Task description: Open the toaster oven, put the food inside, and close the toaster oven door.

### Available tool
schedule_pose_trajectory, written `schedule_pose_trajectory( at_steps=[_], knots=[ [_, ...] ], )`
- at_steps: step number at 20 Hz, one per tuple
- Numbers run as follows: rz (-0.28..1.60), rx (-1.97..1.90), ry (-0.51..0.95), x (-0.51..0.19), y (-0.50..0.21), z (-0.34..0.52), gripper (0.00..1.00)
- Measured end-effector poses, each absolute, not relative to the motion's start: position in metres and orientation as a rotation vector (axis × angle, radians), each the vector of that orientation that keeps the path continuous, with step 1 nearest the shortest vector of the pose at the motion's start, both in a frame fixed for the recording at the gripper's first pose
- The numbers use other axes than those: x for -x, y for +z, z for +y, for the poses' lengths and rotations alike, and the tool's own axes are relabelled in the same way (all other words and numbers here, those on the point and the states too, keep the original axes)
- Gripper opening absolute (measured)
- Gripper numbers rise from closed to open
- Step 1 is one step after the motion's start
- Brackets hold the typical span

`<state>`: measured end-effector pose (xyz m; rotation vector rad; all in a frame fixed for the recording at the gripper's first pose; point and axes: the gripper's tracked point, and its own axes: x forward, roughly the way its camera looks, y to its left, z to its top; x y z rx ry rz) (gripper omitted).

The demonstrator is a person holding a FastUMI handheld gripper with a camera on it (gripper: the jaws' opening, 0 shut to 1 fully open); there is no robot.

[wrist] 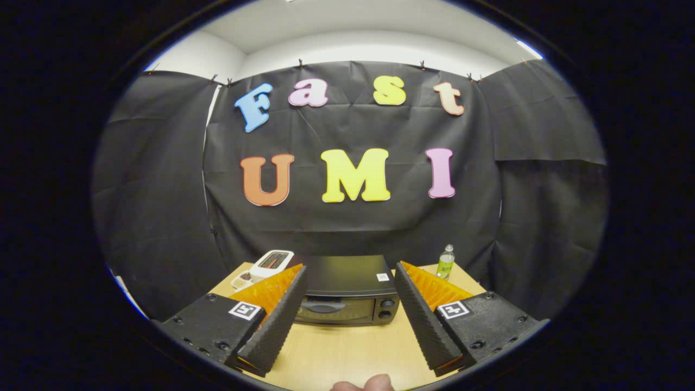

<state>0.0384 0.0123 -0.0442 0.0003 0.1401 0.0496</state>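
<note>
A black toaster oven (347,290) stands on the wooden table (347,353), its glass door shut and its handle across the front. Two knobs sit on its right side. My gripper (350,274) is open, fingers spread wide, held above the table and well back from the oven, which shows between the fingers. Nothing lies between the fingers. A small pale dish with food (241,280) sits left of the oven, partly hidden by the left finger.
A white pop-up toaster (271,264) stands at the back left beside the oven. A clear bottle with a green label (446,262) stands at the back right. A person's fingertips (364,384) show at the table's near edge. Black cloth walls the booth.
</note>
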Motion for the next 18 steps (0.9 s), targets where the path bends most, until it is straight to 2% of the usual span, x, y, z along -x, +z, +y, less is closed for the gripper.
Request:
schedule_pose_trajectory(
  at_steps=[9, 14, 18],
  knots=[
    [0.33, 0.008, 0.12, -0.143, -0.148, 0.056, 1.0],
    [0.469, -0.023, 0.104, -0.187, -0.215, 0.071, 1.0],
    [0.53, -0.04, 0.066, -0.202, -0.243, 0.074, 1.0]
  ],
)
